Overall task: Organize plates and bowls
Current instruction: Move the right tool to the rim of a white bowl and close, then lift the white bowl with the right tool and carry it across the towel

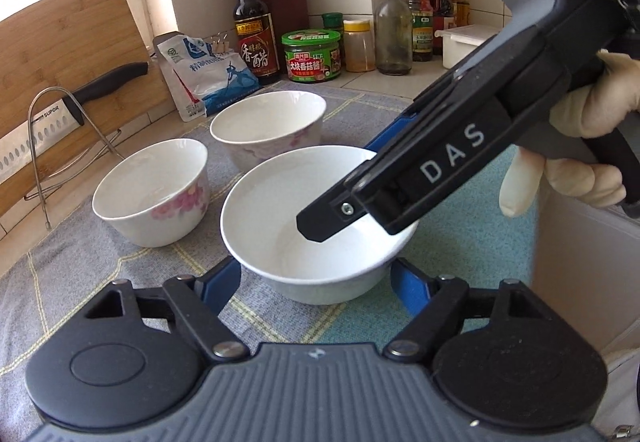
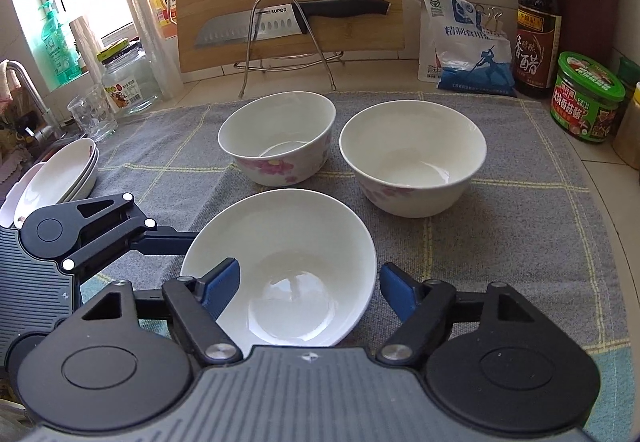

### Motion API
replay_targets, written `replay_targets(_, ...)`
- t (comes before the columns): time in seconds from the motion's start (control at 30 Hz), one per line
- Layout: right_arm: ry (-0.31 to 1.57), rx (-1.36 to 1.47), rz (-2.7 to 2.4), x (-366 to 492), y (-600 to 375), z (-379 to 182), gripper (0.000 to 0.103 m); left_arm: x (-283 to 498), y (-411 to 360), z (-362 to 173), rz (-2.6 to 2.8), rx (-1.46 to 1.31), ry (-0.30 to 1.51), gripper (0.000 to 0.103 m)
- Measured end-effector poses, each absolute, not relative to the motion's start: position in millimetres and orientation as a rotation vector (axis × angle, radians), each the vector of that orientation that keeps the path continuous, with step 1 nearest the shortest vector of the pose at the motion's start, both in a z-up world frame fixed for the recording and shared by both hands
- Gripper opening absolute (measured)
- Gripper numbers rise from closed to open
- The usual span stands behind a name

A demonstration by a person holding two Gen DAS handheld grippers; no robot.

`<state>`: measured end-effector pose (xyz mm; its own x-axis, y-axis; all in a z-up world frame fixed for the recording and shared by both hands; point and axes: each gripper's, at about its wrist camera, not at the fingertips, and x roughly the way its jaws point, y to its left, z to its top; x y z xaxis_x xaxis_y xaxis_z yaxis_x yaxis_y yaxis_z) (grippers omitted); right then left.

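Hugging the plain bowl [image 1: 280,202] on its left and right with the left gripper [image 1: 316,270], pads touching it. Straddling its right wall with the right gripper [image 2: 308,278], one finger inside, one outside; cannot tell if pinching. Sitting near on the cloth [image 1: 120,274].

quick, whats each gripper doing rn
Left gripper: jaws flank the plain white ceramic bowl; whether they grip it cannot be told.
Right gripper: open, with one side inside that bowl and the other outside its rim.
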<state>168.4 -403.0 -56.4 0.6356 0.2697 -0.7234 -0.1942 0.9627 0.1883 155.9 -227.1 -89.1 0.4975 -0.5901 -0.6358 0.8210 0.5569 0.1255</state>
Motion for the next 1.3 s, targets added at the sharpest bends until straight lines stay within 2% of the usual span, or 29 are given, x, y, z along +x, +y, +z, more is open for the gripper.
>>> replay_targets(0.3,0.893,0.146,0.292,182,-415,-56,0.072,154,-229,-89,-0.888,0.453,0.564,0.081)
replay_targets(0.9,0.904,0.107,0.329,180,-404,-49,0.071,154,-227,-83,-0.871,0.441,0.586,0.081)
replay_targets(1.3,0.882,0.082,0.404,173,-359,-32,0.072,144,-184,-65,-0.815,0.422,0.614,0.081)
